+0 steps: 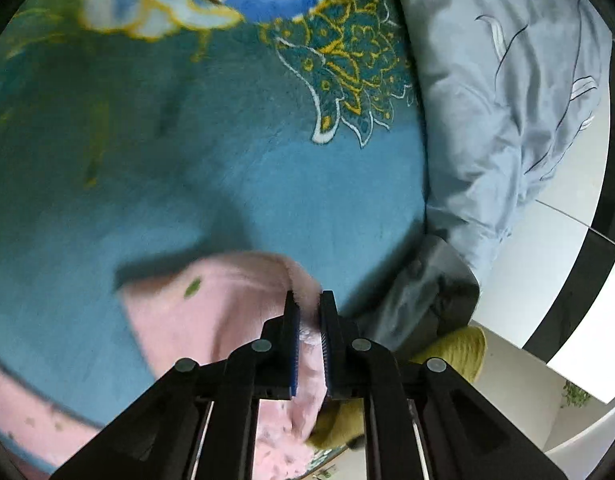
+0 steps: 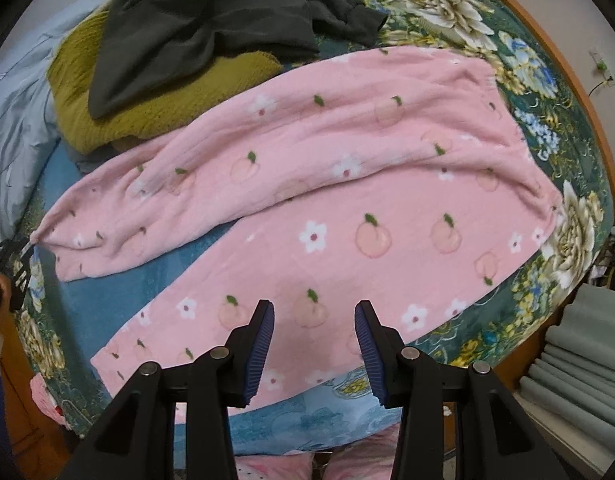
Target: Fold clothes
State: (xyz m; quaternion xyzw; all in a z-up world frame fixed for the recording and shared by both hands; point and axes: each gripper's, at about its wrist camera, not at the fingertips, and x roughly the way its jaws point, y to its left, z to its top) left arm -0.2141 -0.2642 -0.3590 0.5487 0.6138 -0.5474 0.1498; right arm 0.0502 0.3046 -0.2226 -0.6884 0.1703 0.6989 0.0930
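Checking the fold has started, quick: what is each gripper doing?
Left gripper: shut on the cuff of the pink pants.
Right gripper: open, holding nothing, above the pants.

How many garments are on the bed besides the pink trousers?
2: a dark garment at the far side, lying atop a mustard knit beside the trousers' upper leg. More may be hidden beneath them.

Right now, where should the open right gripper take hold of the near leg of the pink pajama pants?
At the near leg's cuff, coming from above. The pink pajama pants lie flat on the bed blanket, and the left gripper already pinches the far cuff.
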